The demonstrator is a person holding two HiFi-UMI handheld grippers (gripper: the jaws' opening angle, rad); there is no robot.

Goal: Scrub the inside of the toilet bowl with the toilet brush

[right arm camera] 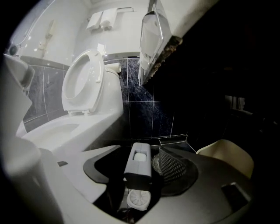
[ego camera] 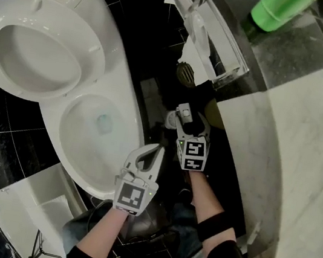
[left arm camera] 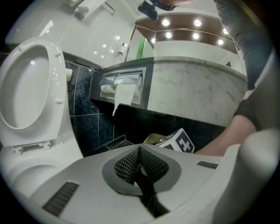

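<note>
Right gripper view: right tongs open astride toilet brush handle, lower centre, no grip. Empty left tongs closed. Head view, centre left: toilet bowl, seat raised. Judged: scrubbing not begun; pickup pending.

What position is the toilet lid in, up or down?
Up. The lid stands raised behind the bowl, which lies uncovered with its water showing.
</note>
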